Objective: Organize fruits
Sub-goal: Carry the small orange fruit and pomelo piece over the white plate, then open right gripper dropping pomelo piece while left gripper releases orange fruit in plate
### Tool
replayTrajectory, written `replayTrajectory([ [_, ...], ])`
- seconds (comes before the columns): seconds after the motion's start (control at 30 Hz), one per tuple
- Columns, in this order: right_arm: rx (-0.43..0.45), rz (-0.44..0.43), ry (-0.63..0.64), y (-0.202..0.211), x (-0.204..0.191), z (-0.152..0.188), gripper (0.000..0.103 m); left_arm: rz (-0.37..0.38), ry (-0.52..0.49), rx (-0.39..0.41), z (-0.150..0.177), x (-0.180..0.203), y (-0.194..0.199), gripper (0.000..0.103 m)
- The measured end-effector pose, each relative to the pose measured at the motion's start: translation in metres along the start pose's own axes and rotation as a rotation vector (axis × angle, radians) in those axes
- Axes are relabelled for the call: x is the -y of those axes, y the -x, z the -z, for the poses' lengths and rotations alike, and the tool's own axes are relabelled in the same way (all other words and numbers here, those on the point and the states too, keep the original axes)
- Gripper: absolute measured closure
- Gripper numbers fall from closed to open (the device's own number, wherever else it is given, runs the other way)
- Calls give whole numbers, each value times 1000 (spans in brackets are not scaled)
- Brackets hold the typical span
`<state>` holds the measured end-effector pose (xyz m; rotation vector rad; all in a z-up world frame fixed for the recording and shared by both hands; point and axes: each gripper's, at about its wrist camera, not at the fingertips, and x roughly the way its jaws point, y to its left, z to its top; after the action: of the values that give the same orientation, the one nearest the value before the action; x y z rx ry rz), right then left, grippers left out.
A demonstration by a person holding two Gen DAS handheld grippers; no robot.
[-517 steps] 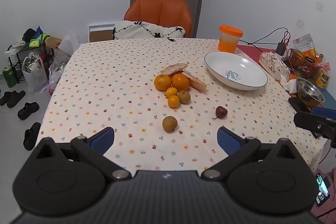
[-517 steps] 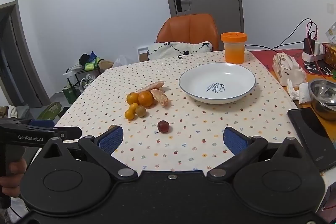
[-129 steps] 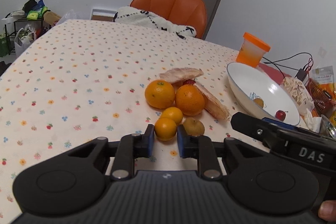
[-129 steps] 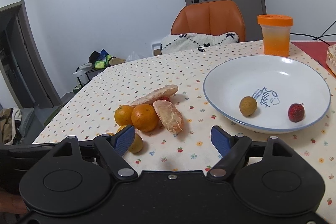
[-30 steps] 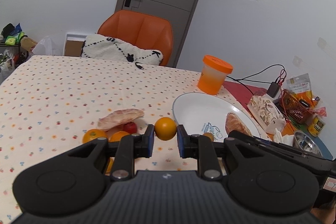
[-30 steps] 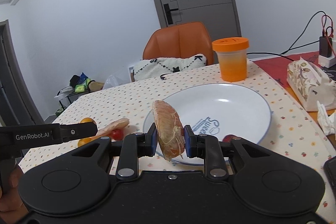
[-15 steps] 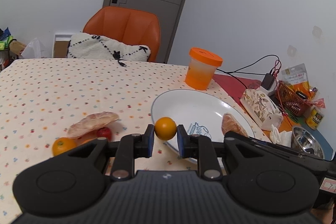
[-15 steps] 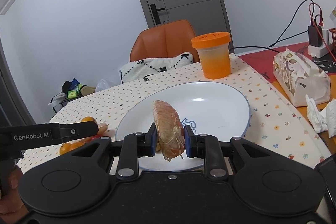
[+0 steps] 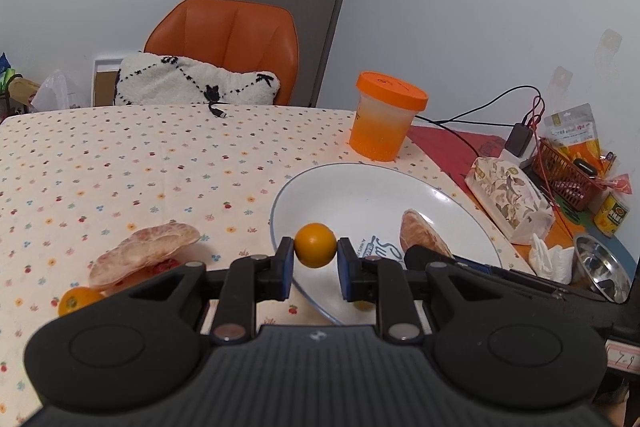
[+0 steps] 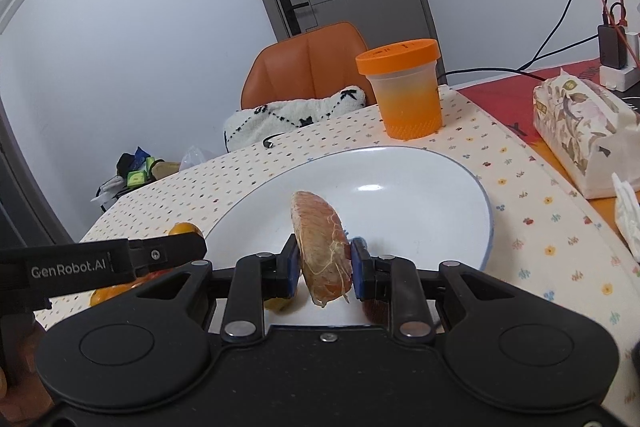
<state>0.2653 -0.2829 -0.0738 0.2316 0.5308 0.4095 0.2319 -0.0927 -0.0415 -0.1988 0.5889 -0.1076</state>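
Left wrist view, from the left edge across: a small orange fruit [image 9: 74,300] sits on the flower-print tablecloth [image 9: 120,163] at lower left, and just above it a peeled pomelo segment [image 9: 144,247] lies over a red fruit [image 9: 162,265]. At centre the left gripper [image 9: 315,261] pinches a small round orange [image 9: 315,245] between its blue pads, held above the near rim of the white plate [image 9: 360,195]. Right of centre, the second pomelo segment [image 9: 424,233] shows over the plate, with the black tip of the other tool under it. An orange-lidded jar [image 9: 384,125] stands behind the plate in the upper middle; a tissue pack [image 9: 510,197] and a steel bowl [image 9: 600,269] fill the right edge.

Right wrist view, again from the left: the left tool's black arm crosses the lower left, the small round orange [image 10: 184,228] peeking above its tip. At centre the right gripper [image 10: 325,265] is clamped on the second pomelo segment [image 10: 322,251], which stands on edge above the plate's [image 10: 420,195] near side. A yellowish fruit and a dark red one are partly hidden behind the fingers. The jar [image 10: 404,87] sits upper right of centre, the tissue pack [image 10: 580,131] at far right.
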Motion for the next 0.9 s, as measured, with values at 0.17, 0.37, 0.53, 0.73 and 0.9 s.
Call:
replayTrajectory([
  [0.17, -9, -4, 1, -11, 1, -7, 79, -7, -1, -12, -5, -1, -10, 82],
  [0.37, -40, 7, 2, -22, 3, -12, 74, -9, -5, -22, -11, -2, -20, 82],
  [0.53, -56, 17, -5, -26, 4, -11, 71, -5, -1, -39, -12, -1, -26, 82],
  [0.73, -46, 7, -7, -19, 6, -14, 70, -1, -3, -49, -11, 2, -31, 82],
  [0.9, -28, 7, -1, -8, 3, -16, 69, 5, -1, -54, -12, 4, -30, 82],
])
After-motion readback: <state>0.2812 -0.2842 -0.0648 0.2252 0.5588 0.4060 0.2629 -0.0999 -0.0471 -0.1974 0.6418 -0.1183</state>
